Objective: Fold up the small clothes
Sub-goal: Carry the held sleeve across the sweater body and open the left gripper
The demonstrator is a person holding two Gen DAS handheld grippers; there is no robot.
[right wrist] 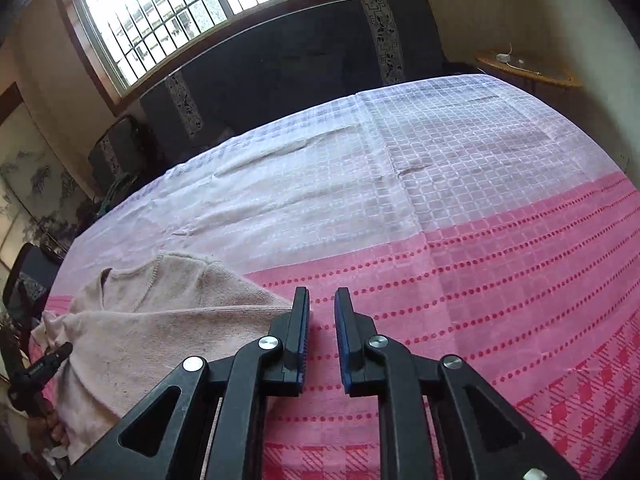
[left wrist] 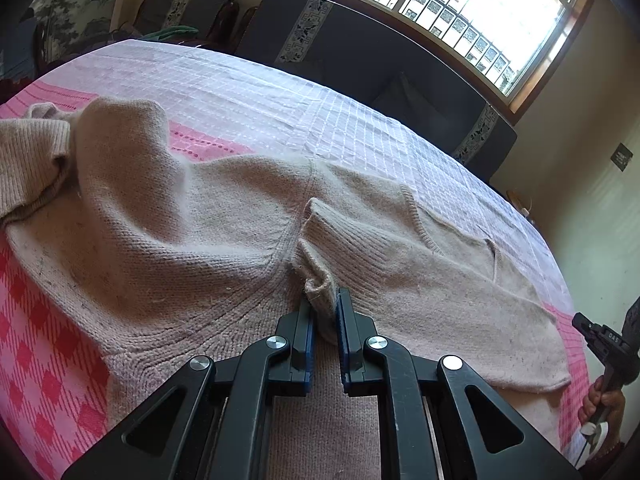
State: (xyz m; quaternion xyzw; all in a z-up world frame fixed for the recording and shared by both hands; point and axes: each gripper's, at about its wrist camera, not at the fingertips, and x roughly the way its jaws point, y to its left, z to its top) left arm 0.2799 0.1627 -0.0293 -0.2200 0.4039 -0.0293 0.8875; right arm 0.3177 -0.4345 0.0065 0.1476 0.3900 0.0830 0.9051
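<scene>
A beige knitted sweater (left wrist: 192,240) lies spread on the bed, a sleeve bunched at the far left. My left gripper (left wrist: 323,305) is shut on a pinched fold of the sweater's ribbed cuff (left wrist: 320,292) near its middle. In the right wrist view the sweater (right wrist: 152,316) lies at the left. My right gripper (right wrist: 322,304) is open and empty, hovering over the pink bedspread just right of the sweater's edge. The right gripper also shows at the right edge of the left wrist view (left wrist: 600,340), held by a hand.
The pink and white checked bedspread (right wrist: 460,208) covers the bed. A dark padded headboard (left wrist: 360,52) and a barred window (left wrist: 480,12) stand behind it. A small wicker table (right wrist: 528,68) stands at the far right corner.
</scene>
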